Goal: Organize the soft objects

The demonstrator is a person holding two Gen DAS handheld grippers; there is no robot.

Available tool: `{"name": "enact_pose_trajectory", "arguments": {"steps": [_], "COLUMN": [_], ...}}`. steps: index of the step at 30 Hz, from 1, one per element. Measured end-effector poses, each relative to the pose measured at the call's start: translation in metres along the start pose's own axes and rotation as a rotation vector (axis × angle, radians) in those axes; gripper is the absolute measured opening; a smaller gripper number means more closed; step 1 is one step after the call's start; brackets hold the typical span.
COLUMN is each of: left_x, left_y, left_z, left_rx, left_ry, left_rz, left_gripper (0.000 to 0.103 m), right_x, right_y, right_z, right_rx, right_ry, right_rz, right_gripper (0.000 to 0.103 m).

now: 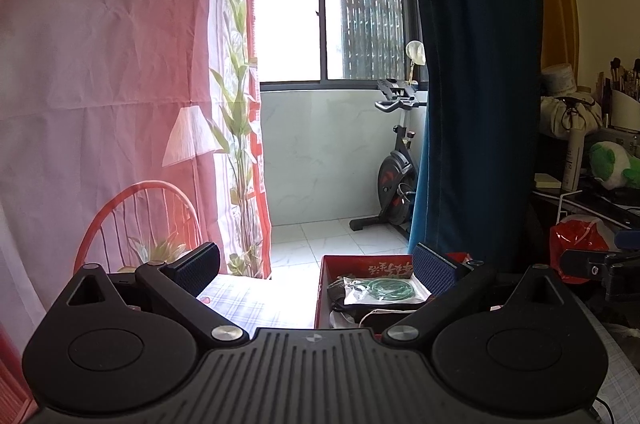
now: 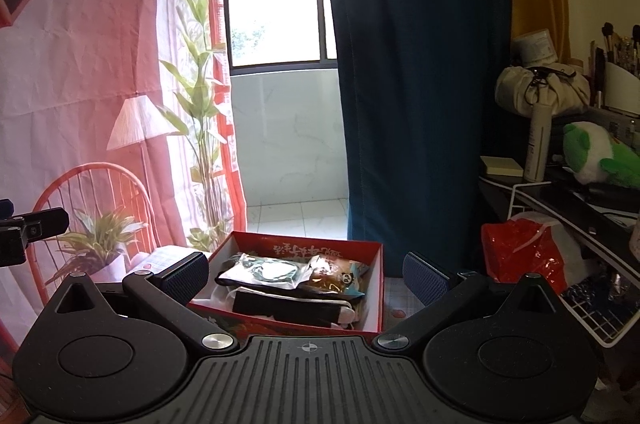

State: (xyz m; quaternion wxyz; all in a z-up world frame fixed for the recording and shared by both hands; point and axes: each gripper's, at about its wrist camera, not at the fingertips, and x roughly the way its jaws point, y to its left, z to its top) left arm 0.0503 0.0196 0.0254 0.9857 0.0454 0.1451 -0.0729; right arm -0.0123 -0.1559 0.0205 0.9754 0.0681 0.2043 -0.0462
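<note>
A red box [image 2: 380, 280] stands on a checked tablecloth and holds several soft packets: a clear bag with green rings [image 2: 266, 272], a snack packet [image 2: 336, 278] and a black pouch [image 2: 288, 306]. The box also shows in the left wrist view [image 1: 322, 288], with the green-ring bag [image 1: 384, 290]. My right gripper [image 2: 306, 274] is open and empty, its fingers astride the box's near side. My left gripper [image 1: 316, 268] is open and empty, left of and above the box. A green and white plush toy [image 2: 600, 154] lies on the shelf at right.
A blue curtain [image 2: 408, 64] hangs behind the box. A red plastic bag [image 2: 520, 252] and a white wire rack [image 2: 592, 312] stand at right. A cluttered shelf holds a tied cloth bag [image 2: 536, 88] and brushes. A printed pink backdrop [image 2: 80, 64] hangs at left.
</note>
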Motion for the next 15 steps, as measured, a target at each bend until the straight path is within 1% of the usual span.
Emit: {"name": "enact_pose_trajectory", "arguments": {"steps": [8, 15], "left_x": [0.0017, 0.0019], "left_y": [0.0023, 0.0028], "left_z": [-0.0012, -0.0017], "left_rx": [-0.016, -0.014], "left_ry": [0.015, 0.011], "left_rz": [0.001, 0.003], "left_gripper": [0.103, 0.103], "right_x": [0.0045, 0.0068], "right_y": [-0.0018, -0.0020], "right_z": [-0.0017, -0.0031], "right_rx": [-0.005, -0.005], "right_ry": [0.009, 0.012], "right_rz": [-0.020, -0.027], "right_gripper": [0.103, 0.103]}}
